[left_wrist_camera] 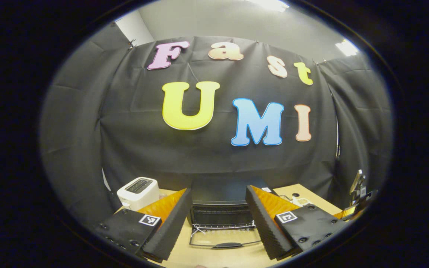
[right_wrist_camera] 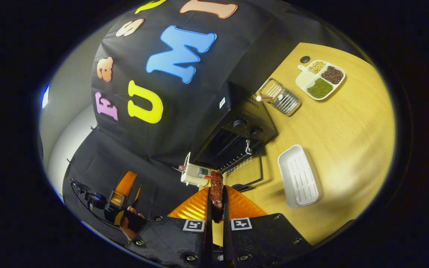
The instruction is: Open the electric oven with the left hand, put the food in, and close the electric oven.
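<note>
You are pinching the food (right_wrist_camera: 216,193) lengthwise in the right hand-held gripper (right_wrist_camera: 216,208), just near of the open electric oven (right_wrist_camera: 233,141) on the counter (right_wrist_camera: 341,123), while the left hand-held gripper (left_wrist_camera: 218,219) is hovering spread.

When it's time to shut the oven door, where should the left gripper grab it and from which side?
Grip the dark handle bar along the free edge of the open door, probably from above and in front. The door lies flat toward the left gripper, whose fingers stand open to either side of it, so the bar is the nearest raised part to pinch and lift.
</note>
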